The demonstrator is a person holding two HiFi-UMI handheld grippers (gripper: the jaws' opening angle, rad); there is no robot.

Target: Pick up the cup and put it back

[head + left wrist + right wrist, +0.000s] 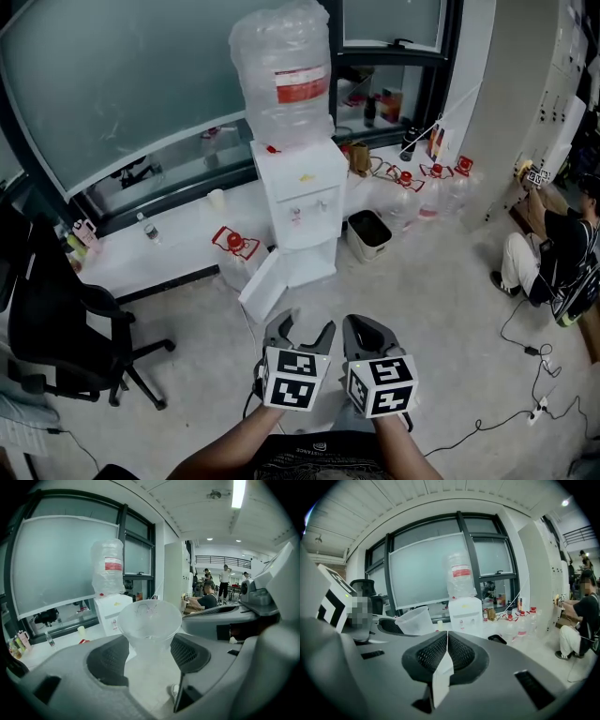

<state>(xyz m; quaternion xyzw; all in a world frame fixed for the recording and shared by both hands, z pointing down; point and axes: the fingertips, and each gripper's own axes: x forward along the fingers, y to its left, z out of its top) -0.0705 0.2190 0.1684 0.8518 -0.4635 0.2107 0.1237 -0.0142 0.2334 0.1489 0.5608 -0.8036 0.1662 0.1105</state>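
My left hand-held gripper [302,330] clamps a clear cup [149,620] upright above the floor. My right hand-held gripper [367,330], jaws pressed together on nothing, hangs just beside it at 3 o'clock. A water dispenser [300,202] stands at 12 o'clock.

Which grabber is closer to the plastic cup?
Left. The left gripper has the cup clamped between its jaws. The right gripper is shut on nothing, close beside it, and the cup sits off to its left.
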